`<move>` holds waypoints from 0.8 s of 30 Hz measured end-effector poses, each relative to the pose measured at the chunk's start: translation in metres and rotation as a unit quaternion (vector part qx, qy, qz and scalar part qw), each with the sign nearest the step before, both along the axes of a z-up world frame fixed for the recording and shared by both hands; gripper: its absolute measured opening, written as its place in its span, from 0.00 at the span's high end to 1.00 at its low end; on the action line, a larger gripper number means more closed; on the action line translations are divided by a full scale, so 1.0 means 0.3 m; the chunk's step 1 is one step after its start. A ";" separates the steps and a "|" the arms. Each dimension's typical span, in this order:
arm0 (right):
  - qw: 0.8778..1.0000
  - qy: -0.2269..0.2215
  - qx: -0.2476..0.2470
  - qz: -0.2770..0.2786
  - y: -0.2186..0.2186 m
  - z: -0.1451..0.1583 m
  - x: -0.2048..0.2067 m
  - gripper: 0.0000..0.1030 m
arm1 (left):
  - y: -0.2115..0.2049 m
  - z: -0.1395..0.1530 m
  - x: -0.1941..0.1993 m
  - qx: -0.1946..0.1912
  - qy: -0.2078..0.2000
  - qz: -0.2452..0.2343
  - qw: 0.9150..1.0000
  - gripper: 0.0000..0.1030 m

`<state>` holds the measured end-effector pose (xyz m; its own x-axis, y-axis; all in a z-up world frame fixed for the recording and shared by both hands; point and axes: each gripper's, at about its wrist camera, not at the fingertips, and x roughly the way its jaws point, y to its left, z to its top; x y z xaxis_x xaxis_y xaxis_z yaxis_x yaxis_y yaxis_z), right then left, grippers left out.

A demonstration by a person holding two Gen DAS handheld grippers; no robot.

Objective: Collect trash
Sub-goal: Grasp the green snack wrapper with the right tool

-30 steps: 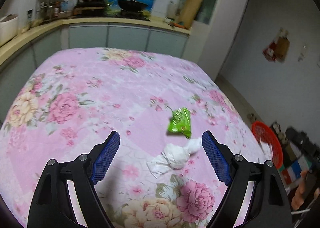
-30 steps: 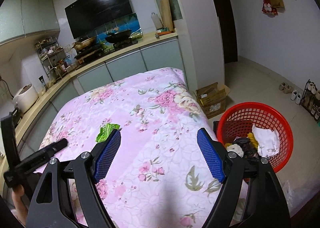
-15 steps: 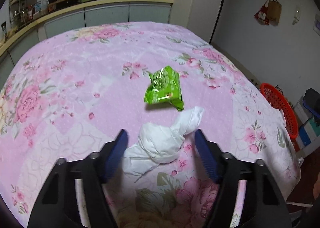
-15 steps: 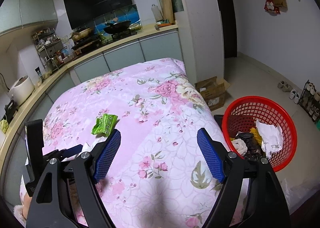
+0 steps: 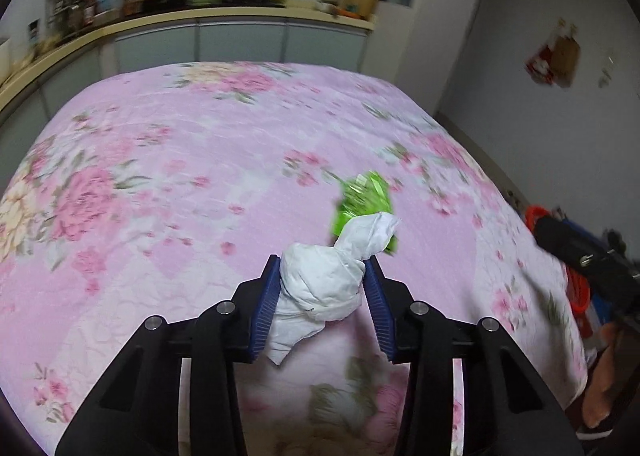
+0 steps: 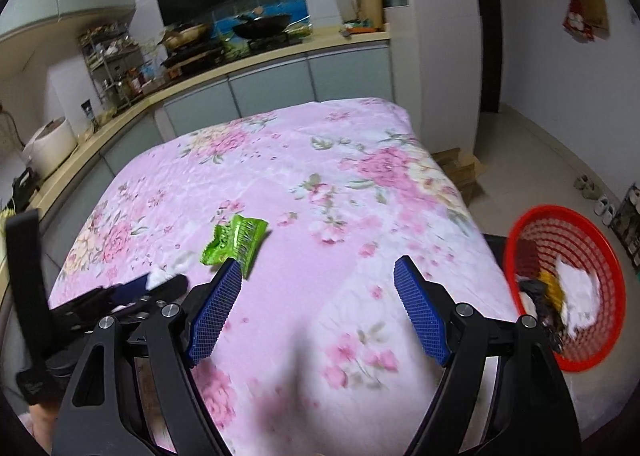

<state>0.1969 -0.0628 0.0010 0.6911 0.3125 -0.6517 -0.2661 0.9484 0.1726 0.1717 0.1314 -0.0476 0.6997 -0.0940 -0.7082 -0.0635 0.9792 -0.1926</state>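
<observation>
Left wrist: left tool clamps crumpled white tissue; no readable writing.

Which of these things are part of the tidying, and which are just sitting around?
Part of the job:
- crumpled white tissue wad, pinched in left gripper
- green foil snack wrapper
- red plastic mesh basket

Just lying about:
- black wok
- brown cardboard box
- white rice cooker

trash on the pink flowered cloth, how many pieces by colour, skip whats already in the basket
white: 1, the crumpled tissue, pinched in the left tongs
green: 1, the snack wrapper, lying loose on the cloth
total: 2
</observation>
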 end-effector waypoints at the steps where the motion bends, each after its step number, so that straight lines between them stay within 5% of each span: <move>1: 1.000 0.001 -0.003 0.006 0.021 -0.003 0.021 0.26 | 0.026 0.009 -0.003 -0.001 -0.003 0.020 1.000 0.61; 10: 0.997 0.047 -0.005 0.055 0.199 -0.084 0.172 0.26 | 0.153 0.033 -0.021 -0.023 -0.007 0.124 0.992 0.61; 18: 0.992 0.092 -0.021 0.080 0.324 -0.178 0.262 0.26 | 0.169 0.031 -0.024 -0.022 -0.008 0.135 0.991 0.61; 24: 0.992 0.081 -0.047 0.085 0.368 -0.193 0.272 0.29 | 0.189 0.036 -0.029 -0.025 -0.010 0.144 0.989 0.61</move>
